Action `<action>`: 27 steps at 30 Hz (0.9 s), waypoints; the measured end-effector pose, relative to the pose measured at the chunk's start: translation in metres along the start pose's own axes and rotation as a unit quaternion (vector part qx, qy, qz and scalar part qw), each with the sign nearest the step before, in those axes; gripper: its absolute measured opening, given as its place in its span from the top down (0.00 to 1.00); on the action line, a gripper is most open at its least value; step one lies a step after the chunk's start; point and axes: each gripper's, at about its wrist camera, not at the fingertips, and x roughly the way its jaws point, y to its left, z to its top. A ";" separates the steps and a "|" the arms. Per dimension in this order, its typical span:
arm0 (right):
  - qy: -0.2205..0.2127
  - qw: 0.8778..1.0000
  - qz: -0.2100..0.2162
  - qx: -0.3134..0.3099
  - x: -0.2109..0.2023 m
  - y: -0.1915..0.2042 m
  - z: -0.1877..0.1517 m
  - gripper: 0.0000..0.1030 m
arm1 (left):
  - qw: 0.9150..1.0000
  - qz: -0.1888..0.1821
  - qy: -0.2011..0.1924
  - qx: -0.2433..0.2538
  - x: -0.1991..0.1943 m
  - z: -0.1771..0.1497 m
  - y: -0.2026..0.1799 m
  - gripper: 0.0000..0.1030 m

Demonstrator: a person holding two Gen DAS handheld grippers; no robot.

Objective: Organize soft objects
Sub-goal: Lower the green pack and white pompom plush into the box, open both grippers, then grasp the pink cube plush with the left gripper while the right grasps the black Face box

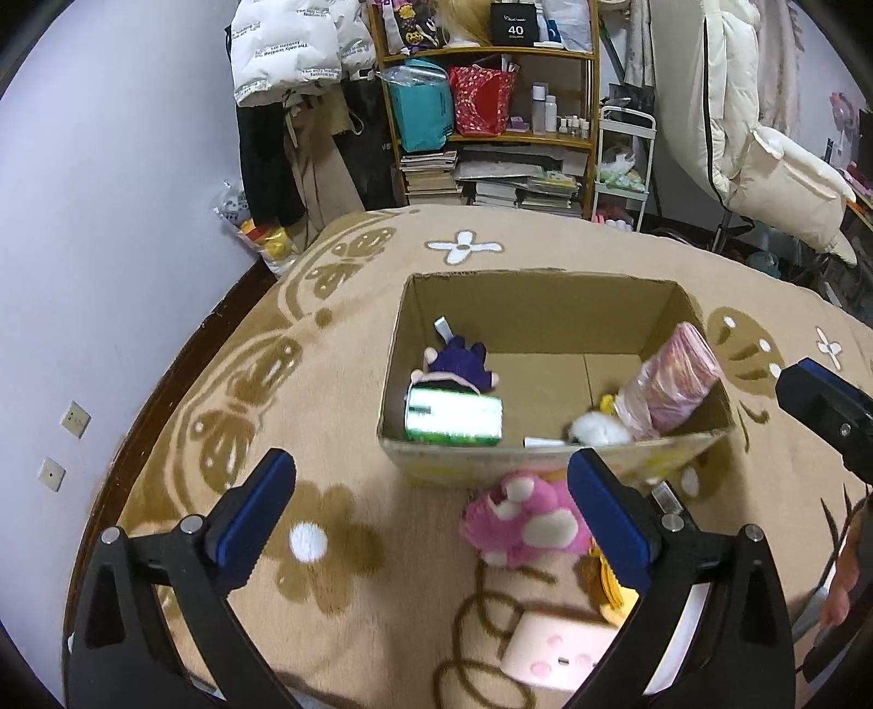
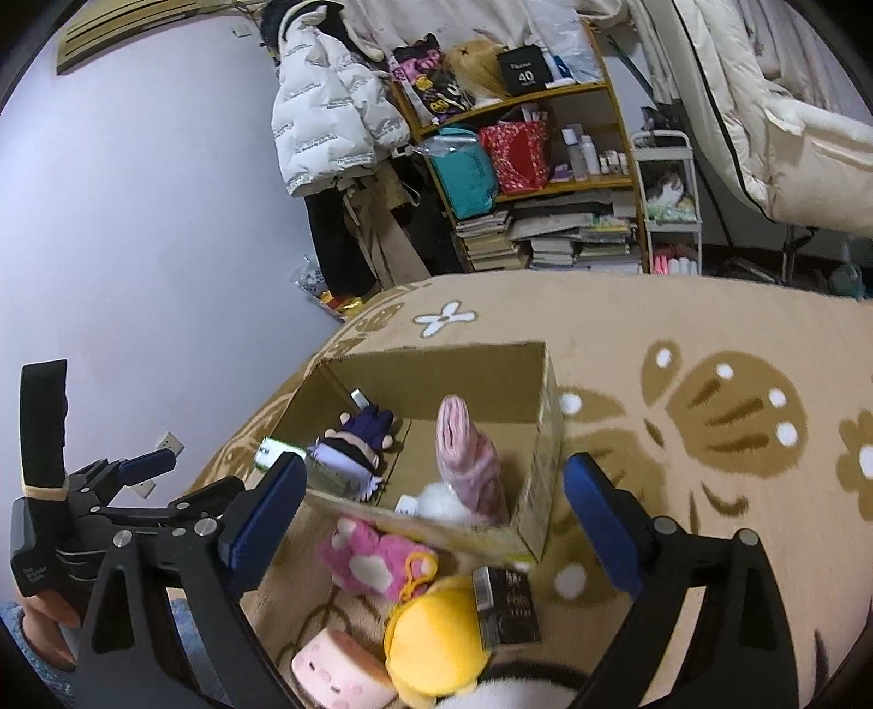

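Note:
An open cardboard box [image 1: 540, 305] [image 2: 491, 376] stands on the tan blanket. Inside are a purple doll [image 1: 458, 365] [image 2: 354, 442], a green-white pack [image 1: 453, 420], a pink wrapped roll [image 1: 671, 382] [image 2: 469, 458] and a white plush [image 1: 597, 428] [image 2: 439, 502]. In front of the box lie a pink plush [image 1: 518, 518] [image 2: 371, 562], a yellow plush [image 2: 436, 638] and a pink squishy block [image 1: 556, 649] [image 2: 338, 671]. My left gripper [image 1: 431, 518] is open and empty above the pink plush. My right gripper [image 2: 436, 523] is open and empty over the box's near wall.
A dark small box [image 2: 504, 605] lies beside the yellow plush. A wooden shelf [image 1: 491, 109] with books and bags, hanging coats [image 1: 289, 49] and a white cart [image 1: 625, 163] stand beyond the blanket. The wall [image 1: 109, 218] is at the left.

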 end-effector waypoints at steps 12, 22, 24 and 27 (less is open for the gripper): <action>0.039 0.999 -0.005 0.013 -0.017 0.003 -0.023 0.03 | 1.000 -0.008 0.015 0.012 -0.027 -0.027 -0.007 0.04; 0.069 0.997 -0.021 0.002 -0.012 0.004 -0.040 0.03 | 0.998 -0.002 0.062 0.009 -0.023 -0.049 -0.007 0.04; 0.077 0.997 -0.023 0.004 -0.008 0.002 -0.043 0.03 | 0.998 0.000 0.066 0.017 -0.021 -0.052 -0.011 0.04; 0.094 0.995 -0.037 0.010 -0.001 -0.002 -0.045 0.03 | 0.997 0.001 0.075 0.031 -0.016 -0.056 -0.018 0.04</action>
